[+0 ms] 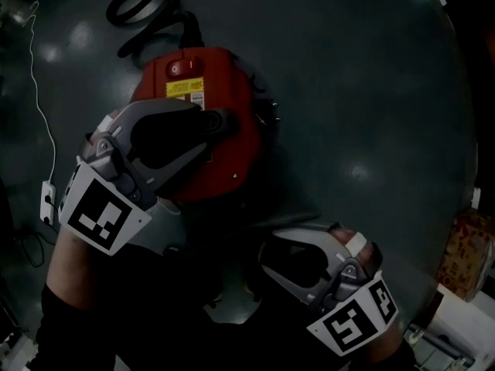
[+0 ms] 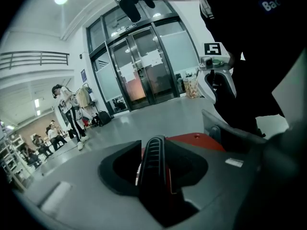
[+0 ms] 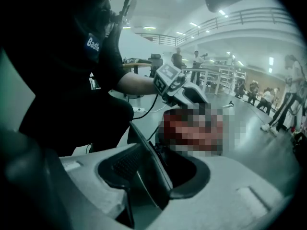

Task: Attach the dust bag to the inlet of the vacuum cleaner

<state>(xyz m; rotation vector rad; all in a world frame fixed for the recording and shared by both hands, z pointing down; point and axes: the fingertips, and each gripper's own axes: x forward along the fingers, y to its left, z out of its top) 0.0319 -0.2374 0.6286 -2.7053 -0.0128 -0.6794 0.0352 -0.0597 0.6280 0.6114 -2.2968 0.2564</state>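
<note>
The red vacuum cleaner (image 1: 201, 76) lies on the dark floor, its switch and yellow label facing up. My left gripper (image 1: 223, 122) rests over its top with the jaws close together on the red cover (image 2: 196, 140). In the left gripper view a ribbed pad (image 2: 152, 162) presses against a red, pale-edged rim. My right gripper (image 1: 264, 255) hangs lower right of the vacuum, and in its own view the right gripper (image 3: 148, 174) stands open with nothing gripped. A blurred patch hides the vacuum there. I cannot make out the dust bag in any view.
A black hose (image 1: 147, 6) coils beyond the vacuum. A white cable (image 1: 39, 91) runs down the left to a power strip (image 1: 48, 203). A printed carton (image 1: 464, 253) stands at the right edge. Several people (image 2: 69, 114) stand far off near glass doors.
</note>
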